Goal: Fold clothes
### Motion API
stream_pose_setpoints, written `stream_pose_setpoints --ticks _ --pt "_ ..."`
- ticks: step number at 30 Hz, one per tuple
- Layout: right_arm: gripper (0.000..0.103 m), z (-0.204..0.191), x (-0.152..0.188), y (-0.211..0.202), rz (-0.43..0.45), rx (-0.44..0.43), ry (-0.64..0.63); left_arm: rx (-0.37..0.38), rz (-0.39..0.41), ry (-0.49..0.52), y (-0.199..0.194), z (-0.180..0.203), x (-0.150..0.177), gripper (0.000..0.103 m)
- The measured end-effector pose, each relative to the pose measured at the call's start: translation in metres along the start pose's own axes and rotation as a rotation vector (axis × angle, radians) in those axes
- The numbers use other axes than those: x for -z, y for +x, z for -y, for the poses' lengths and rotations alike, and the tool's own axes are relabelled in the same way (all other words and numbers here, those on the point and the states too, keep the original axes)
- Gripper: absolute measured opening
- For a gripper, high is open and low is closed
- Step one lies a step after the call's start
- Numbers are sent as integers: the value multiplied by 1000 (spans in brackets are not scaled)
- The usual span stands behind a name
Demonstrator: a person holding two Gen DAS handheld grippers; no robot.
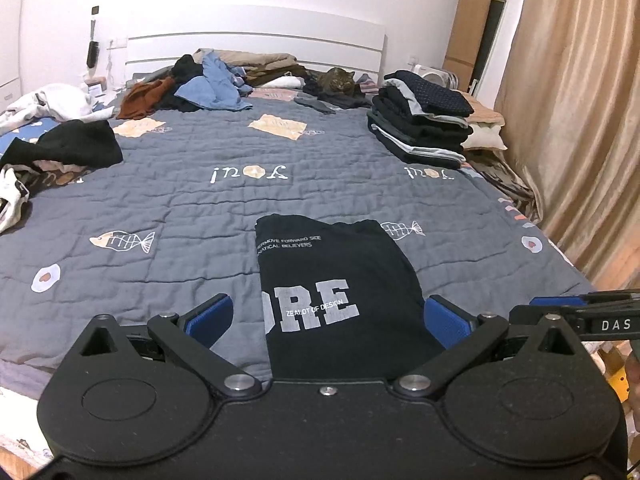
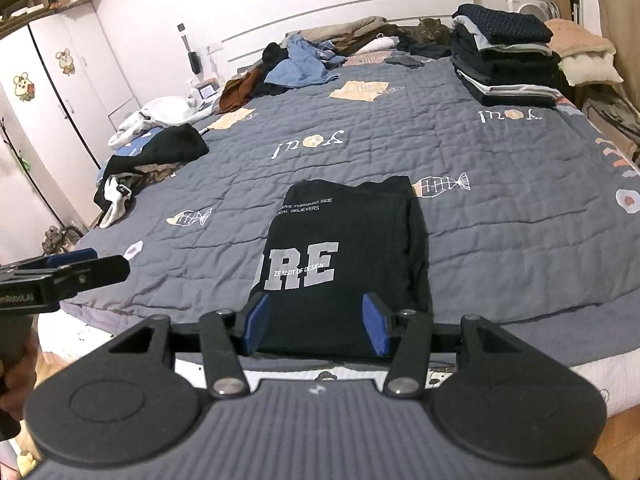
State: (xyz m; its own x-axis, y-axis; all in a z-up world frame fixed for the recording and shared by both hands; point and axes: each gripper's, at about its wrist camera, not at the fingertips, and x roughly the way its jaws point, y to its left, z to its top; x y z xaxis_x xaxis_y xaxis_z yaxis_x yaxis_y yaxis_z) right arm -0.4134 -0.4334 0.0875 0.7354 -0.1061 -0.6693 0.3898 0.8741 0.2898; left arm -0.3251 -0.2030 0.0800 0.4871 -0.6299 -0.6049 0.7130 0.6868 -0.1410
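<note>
A wide bed covered by a grey quilted bedspread (image 1: 192, 200) printed with fish, fried eggs and pale lettering fills both wrist views, its white slatted headboard (image 1: 256, 46) set against the far wall. On the right side of the bed a neat stack of folded dark and grey clothes (image 1: 420, 124) stands near the edge, beside a tan pleated curtain (image 1: 580, 120). Near the headboard lies a loose heap of unfolded garments in blue, rust and black (image 1: 200, 88), and just right of it a tabby cat (image 1: 340, 80) rests among dark clothes. A crumpled black garment (image 1: 68, 146) sits on the left side, well apart from the stack. Close to the near edge, the folded black T-shirt with white block lettering (image 2: 344, 248) lies flat on the bedspread in a tidy rectangle, seen in front of both claws. The left claw (image 1: 328, 316), black with blue pads, stands wide open above the shirt's near end with nothing between its fingers (image 1: 210, 318). The right claw (image 2: 316, 326) is about half open, its blue pads framing the shirt's near end in view without gripping it. Each claw shows at the edge of the other's camera, side by side.
</note>
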Motion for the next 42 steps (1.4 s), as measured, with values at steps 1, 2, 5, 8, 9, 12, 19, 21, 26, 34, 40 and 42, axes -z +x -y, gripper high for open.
stream_pose_setpoints --ticks 1,2,5,8,9,12,19,21,26,34,40,42 --pt "51 0 0 1 -3 0 3 3 -1 0 2 -1 0 103" --pt "51 1 0 2 -6 0 6 5 -2 -1 3 -1 1 103" --pt "51 2 -1 5 -17 9 8 16 -6 -7 9 -4 2 103" --pt "51 3 -5 7 -19 21 9 27 -9 -20 16 -8 5 103" --pt "51 3 -6 7 -18 22 8 26 -10 -23 16 -8 7 103" --pt "51 5 -9 7 -19 30 7 24 -13 -23 20 -10 12 103" --pt "51 7 -12 0 -10 19 -9 10 -20 -22 19 -4 18 103" --pt "51 8 -12 -2 -15 11 -14 4 -18 -22 18 0 18 103" --pt "52 9 -11 -7 -24 -9 -15 -11 -23 -12 14 12 19 103" --pt "55 11 -2 -9 -8 -46 10 -30 -22 5 16 23 23 103" --pt "77 8 5 -1 -22 -79 -25 -33 -16 4 23 23 28 103" --pt "83 8 7 3 -25 -86 -28 -29 -22 -3 28 21 29 103"
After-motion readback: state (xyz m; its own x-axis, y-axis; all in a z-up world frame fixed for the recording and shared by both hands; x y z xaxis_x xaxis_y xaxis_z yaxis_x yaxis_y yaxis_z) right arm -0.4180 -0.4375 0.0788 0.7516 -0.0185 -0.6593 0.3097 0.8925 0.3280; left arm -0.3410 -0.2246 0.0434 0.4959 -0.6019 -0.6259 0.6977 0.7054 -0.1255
